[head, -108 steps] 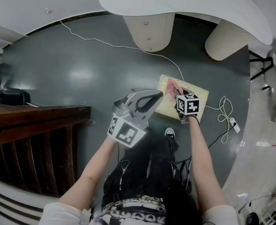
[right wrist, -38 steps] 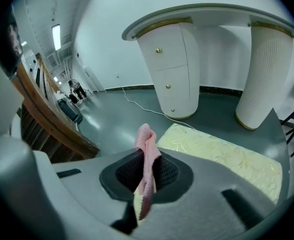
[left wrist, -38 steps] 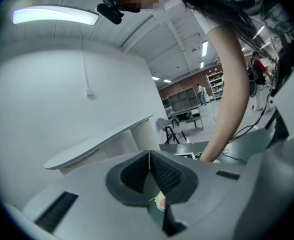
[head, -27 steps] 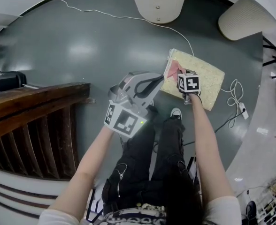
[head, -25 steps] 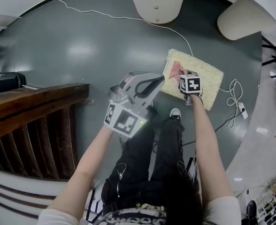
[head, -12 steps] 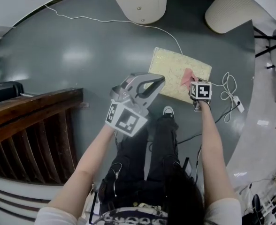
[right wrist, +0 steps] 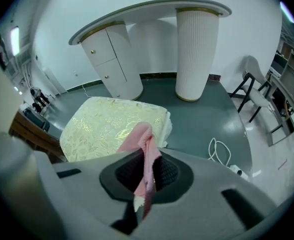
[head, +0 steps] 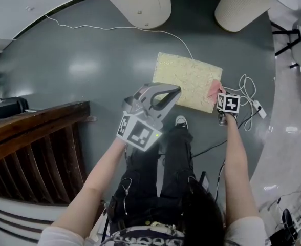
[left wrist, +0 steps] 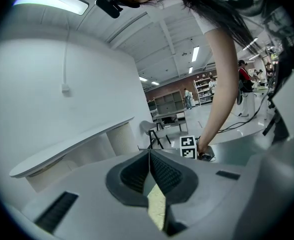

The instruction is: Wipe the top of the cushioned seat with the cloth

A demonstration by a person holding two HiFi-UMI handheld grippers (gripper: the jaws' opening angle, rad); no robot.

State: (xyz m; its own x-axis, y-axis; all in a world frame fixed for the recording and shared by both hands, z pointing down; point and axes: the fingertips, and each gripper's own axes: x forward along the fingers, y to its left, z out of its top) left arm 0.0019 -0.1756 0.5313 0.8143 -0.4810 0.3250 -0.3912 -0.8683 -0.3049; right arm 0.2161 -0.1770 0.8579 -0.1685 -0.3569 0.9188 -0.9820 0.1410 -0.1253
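Our right gripper (right wrist: 144, 184) is clamped on the pink cloth (right wrist: 146, 144), which lies at the right end of the cushioned seat (right wrist: 107, 124). Our left gripper (left wrist: 149, 169) is closed on nothing, raised clear of the seat. We judge that the narrow pinch could let the cloth drag free, or a stroke could run off onto the glossy grey floor (head: 89, 70), where a white cable (right wrist: 211, 148) lies near a white counter (right wrist: 152, 14).

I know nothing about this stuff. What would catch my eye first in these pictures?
A pale yellow patterned cushioned seat lies on the dark green floor, just ahead of the person's shoe. The right tool pinches a pink cloth at the seat's right edge. The left tool, jaws together and empty, is raised over the seat's near left side.
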